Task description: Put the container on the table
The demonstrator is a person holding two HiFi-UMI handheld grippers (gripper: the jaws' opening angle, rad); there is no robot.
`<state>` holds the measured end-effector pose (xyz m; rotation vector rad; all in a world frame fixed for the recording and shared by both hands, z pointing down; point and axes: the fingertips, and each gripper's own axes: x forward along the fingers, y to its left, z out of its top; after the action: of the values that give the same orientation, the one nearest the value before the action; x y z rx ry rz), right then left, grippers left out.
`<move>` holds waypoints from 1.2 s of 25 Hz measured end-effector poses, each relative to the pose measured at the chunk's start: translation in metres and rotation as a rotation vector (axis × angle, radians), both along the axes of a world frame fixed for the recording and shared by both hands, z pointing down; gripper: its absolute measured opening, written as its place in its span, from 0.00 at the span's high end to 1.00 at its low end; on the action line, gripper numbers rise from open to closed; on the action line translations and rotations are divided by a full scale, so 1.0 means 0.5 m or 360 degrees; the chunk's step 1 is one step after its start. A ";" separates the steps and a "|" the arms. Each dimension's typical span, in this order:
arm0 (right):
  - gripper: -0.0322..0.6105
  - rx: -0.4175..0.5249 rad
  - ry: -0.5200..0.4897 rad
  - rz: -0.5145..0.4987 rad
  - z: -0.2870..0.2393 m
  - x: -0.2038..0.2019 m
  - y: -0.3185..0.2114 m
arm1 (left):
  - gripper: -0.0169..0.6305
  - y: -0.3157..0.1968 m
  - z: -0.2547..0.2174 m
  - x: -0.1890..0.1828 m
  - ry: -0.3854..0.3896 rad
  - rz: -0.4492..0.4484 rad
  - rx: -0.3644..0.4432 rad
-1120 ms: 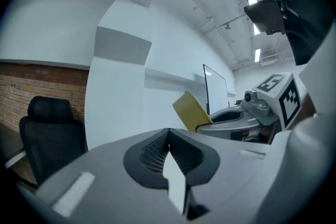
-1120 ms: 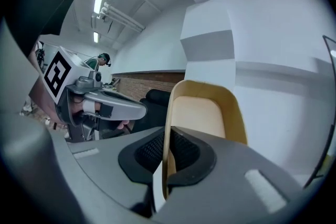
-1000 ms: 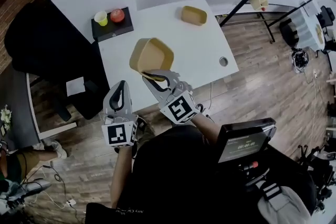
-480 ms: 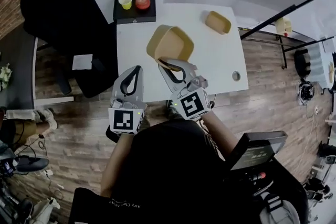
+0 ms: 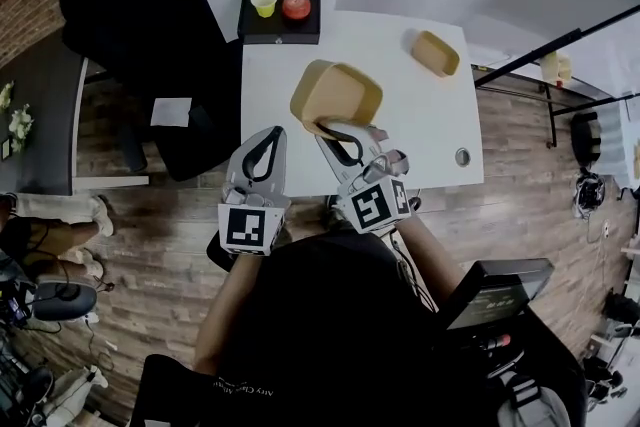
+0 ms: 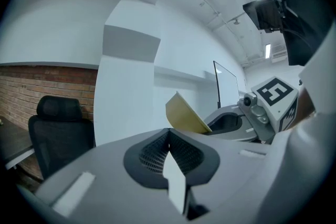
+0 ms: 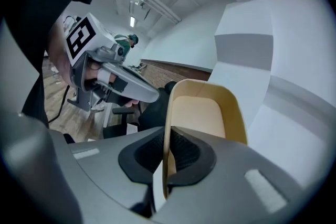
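Left claw point(image 5: 270, 133) is pinched shut, nothing in it. It sits at the near edge of the desk point(image 5: 420, 120), toward the near-left corner, pointing across the top. In its own view the left claw point(image 6: 168, 150) has pads pressed together, and the tan container point(image 6: 185, 113) shows just past them on the right, with the right claw point(image 6: 235, 124) beside it.

Right claw point(image 5: 336, 128), just right of the left one, is clamped narrow on the container point(image 5: 338, 93). One jaw is inside the wall and one outside, clear in the right gripper view: right claw point(image 7: 165, 157), container point(image 7: 203, 113) with its thin wall between the pads. The container is tilted on edge, open side facing up and right. It is over the near-left part of the desk, a little in from the near edge. Can't tell if it touches the top.

Black office chair point(image 5: 140, 10) is left of the desk. Black tray point(image 5: 280, 27) sits at the far-left corner, holding a yellow cup point(image 5: 264, 1) and a red object point(image 5: 296, 7). A second tan container point(image 5: 436, 53) lies near the far-right corner. A round hole point(image 5: 462, 156) is near the near-right corner.
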<state>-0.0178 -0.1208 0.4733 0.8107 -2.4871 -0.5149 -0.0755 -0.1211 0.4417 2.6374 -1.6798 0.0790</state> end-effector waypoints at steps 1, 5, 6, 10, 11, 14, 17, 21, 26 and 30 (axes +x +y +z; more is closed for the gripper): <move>0.91 0.0013 0.0032 -0.0018 0.006 -0.004 0.001 | 0.97 0.002 -0.001 -0.004 -0.0005 -0.0004 -0.0011; 0.91 0.0025 0.0119 -0.0079 0.029 -0.021 0.007 | 0.97 0.009 0.000 -0.019 -0.0008 -0.0032 -0.0039; 0.91 0.0030 0.0145 -0.0095 0.036 -0.026 0.008 | 0.97 0.010 0.002 -0.027 0.0001 -0.0049 -0.0029; 0.91 0.0140 0.0379 -0.0194 0.075 -0.043 0.018 | 0.97 0.014 0.016 -0.050 0.0001 -0.0089 -0.0033; 0.91 0.0185 0.0470 -0.0226 0.087 -0.044 0.022 | 0.97 0.014 0.018 -0.052 -0.0004 -0.0089 -0.0032; 0.92 0.0245 0.0665 -0.0295 0.119 -0.044 0.030 | 0.97 0.013 0.023 -0.056 -0.0012 -0.0087 -0.0041; 0.92 0.0222 0.0707 -0.0301 0.137 -0.044 0.028 | 0.97 0.011 0.022 -0.061 -0.0012 -0.0092 -0.0042; 0.92 0.0190 0.0748 -0.0301 0.154 -0.042 0.026 | 0.97 0.011 0.018 -0.057 0.0007 -0.0089 -0.0034; 0.92 0.0143 0.0779 -0.0312 0.175 -0.038 0.020 | 0.97 0.014 0.028 -0.052 0.0002 -0.0088 -0.0046; 0.92 0.0118 0.0803 -0.0339 0.192 -0.038 0.016 | 0.97 0.016 0.031 -0.054 -0.0002 -0.0098 -0.0054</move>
<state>-0.0366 -0.1127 0.5691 0.3780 -2.0977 -0.7817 -0.1024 -0.1132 0.4570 2.5597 -1.7423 0.1072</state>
